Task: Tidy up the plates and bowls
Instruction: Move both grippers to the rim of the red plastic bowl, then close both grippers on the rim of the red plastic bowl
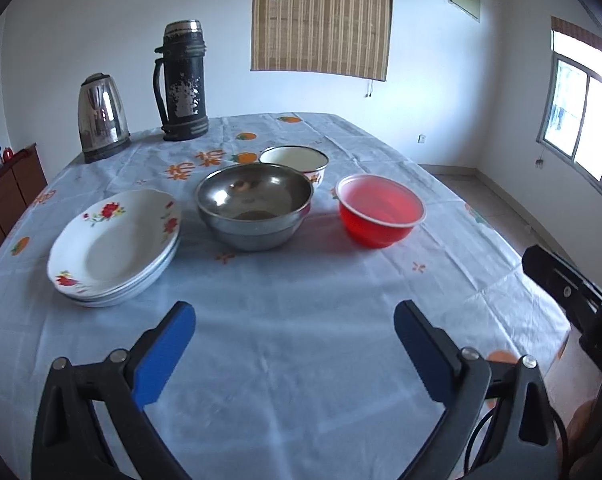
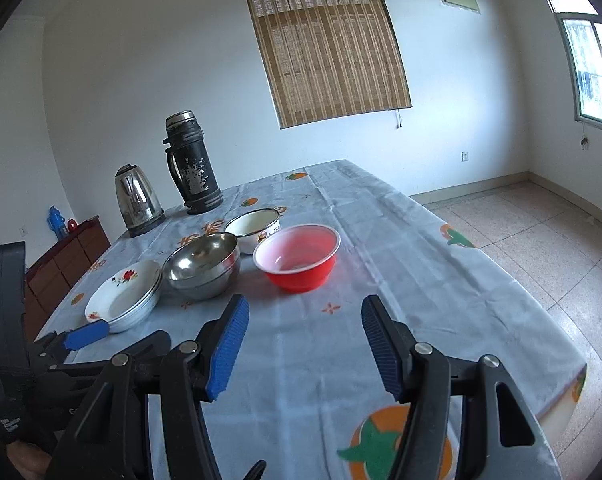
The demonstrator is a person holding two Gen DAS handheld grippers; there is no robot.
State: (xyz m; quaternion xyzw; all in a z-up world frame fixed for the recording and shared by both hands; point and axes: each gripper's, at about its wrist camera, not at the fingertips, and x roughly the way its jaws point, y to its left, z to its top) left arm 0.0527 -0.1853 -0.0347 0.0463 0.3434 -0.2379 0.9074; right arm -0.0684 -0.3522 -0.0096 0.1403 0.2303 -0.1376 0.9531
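- Left gripper (image 1: 295, 320): jaws released, nothing held, above the tablecloth (image 1: 301, 360) on the near side of the steel bowl (image 1: 255, 210).
- Right gripper (image 2: 305, 322): jaws released, nothing held.
- Plate stack (image 1: 113, 248): left of the steel bowl.
- Red bowl (image 1: 381, 210): right of the steel bowl.
- White enamel bowl (image 1: 295, 162): just behind the steel bowl.
- Kettle (image 1: 101, 118) and flask (image 1: 183, 82): far behind, to the left.

Daylight from window (image 1: 581, 120) at right; fisheye-curved edges, soft focus.

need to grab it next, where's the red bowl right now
The red bowl stands on the tablecloth right of the steel bowl, with the white enamel bowl behind them; both grippers are short of it.
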